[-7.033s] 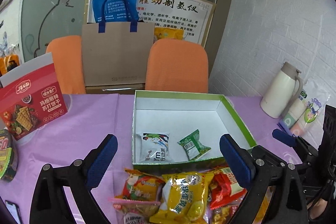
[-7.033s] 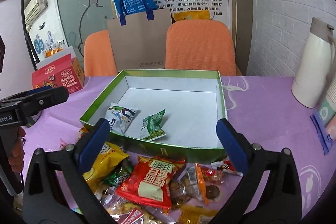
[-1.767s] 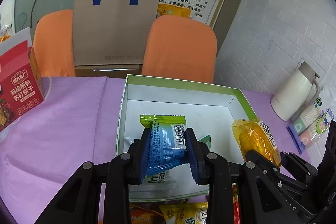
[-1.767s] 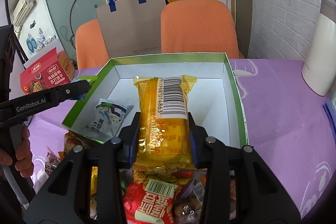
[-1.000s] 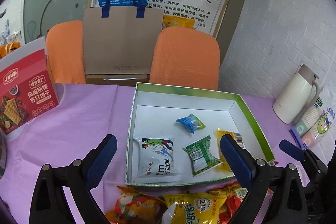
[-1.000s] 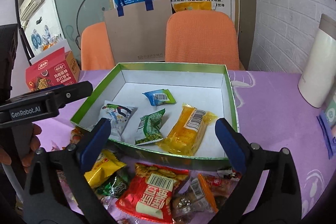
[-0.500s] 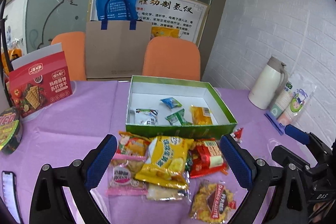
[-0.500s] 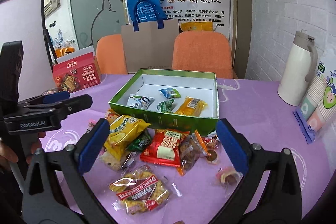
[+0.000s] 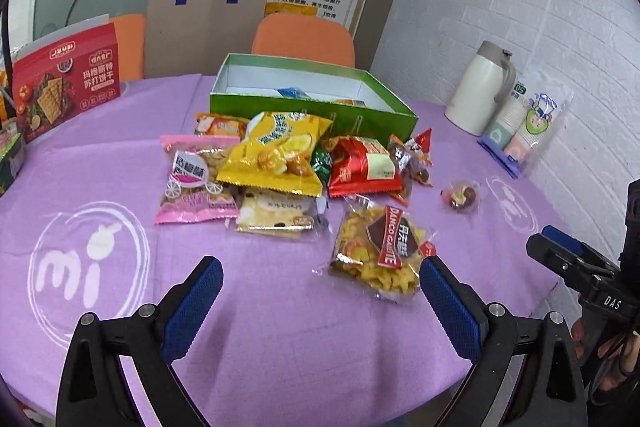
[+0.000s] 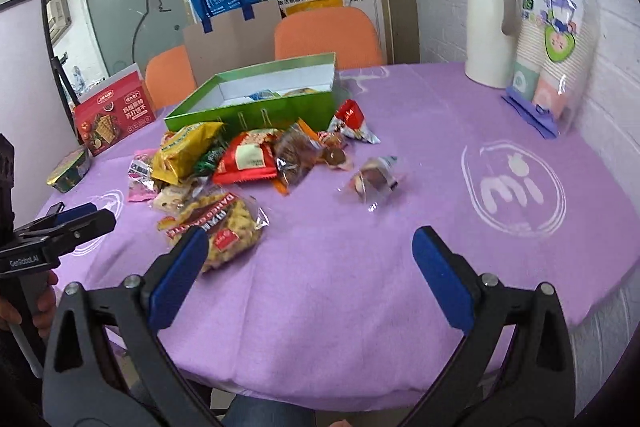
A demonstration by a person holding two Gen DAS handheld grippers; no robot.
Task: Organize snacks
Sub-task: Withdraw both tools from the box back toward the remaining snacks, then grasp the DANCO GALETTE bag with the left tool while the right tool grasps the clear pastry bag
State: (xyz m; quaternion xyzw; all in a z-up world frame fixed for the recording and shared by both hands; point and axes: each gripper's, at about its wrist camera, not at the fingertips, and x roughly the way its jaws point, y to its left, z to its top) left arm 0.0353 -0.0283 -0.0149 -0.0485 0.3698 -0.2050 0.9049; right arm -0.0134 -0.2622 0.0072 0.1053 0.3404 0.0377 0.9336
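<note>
Both tools hung well back from the snacks, over bare purple tablecloth [image 9: 280, 327]. The left gripper [image 9: 320, 291] stood wide open with nothing between its blue pads, and the right gripper [image 10: 310, 259] was equally spread and empty.

Going left to right across the heap in front of the green box [image 9: 312, 107]: the pink biscuit packet [image 9: 192, 183] lay flat and looked light but brittle inside, so a gentle pinch across a crimped end seam seemed safest. The yellow candy bag [image 9: 276, 155] rested partly over it and over a pale clear-wrapped packet [image 9: 276, 213]; being puffy and glossy, it would probably slip unless taken by its top seal. The red packet [image 9: 364, 167] sat just beside it, soft and crinkly, likely easy to grip across its narrow width. Nearest the left gripper, the clear Danco Caliente crisp bag [image 9: 380, 247] lay apart from the heap; its contents looked fragile, so the sealed edge was the better hold. Farther right, a small clear-wrapped sweet [image 9: 460, 195] lay alone, tiny and light, needing a close, centred pinch.

A few packets already lay inside the box; most remained outside.
</note>
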